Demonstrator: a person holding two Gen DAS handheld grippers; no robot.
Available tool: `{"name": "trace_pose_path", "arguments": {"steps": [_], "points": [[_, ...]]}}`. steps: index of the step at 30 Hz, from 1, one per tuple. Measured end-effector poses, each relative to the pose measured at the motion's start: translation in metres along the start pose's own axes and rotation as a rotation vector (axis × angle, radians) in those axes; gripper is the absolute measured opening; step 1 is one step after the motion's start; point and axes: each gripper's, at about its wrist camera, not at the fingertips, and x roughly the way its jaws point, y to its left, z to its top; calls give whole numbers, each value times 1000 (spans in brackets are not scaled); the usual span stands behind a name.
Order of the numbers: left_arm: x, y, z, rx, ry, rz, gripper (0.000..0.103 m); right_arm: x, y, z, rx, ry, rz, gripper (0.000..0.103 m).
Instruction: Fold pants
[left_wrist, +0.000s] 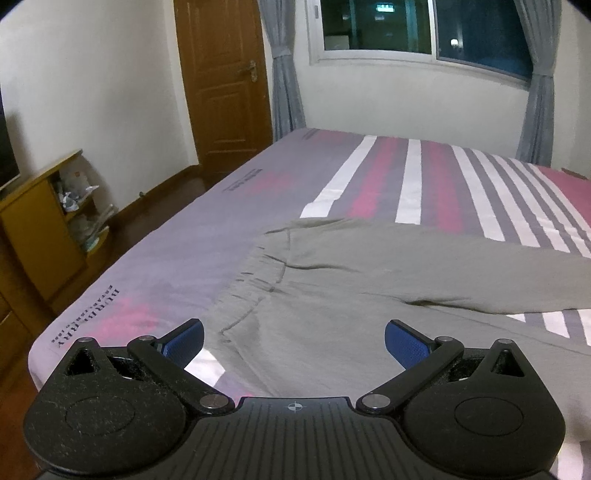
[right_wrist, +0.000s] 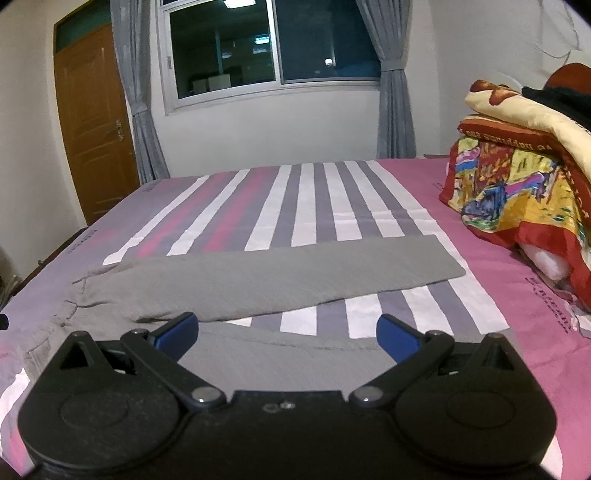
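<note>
The gray pants (right_wrist: 258, 273) lie flat on the striped bed (right_wrist: 480, 243), legs spread apart (ready for folding). The left claw (left_wrist: 293, 338) and right claw (right_wrist: 287, 332) hover above, both wide open, holding nothing.

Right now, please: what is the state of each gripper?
Left gripper: open, holding nothing, above the waist end of the pants.
Right gripper: open, holding nothing, above the near pant leg.
</note>
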Motion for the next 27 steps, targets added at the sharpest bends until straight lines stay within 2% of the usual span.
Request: {"name": "trace_pose_path", "arguments": {"steps": [10,27], "points": [[47,8,12,10,36,39,103,38,20,11,-28,36,42,103],[128,22,39,-1,94,46,103,111,73,34,-119,75,122,103]]}}
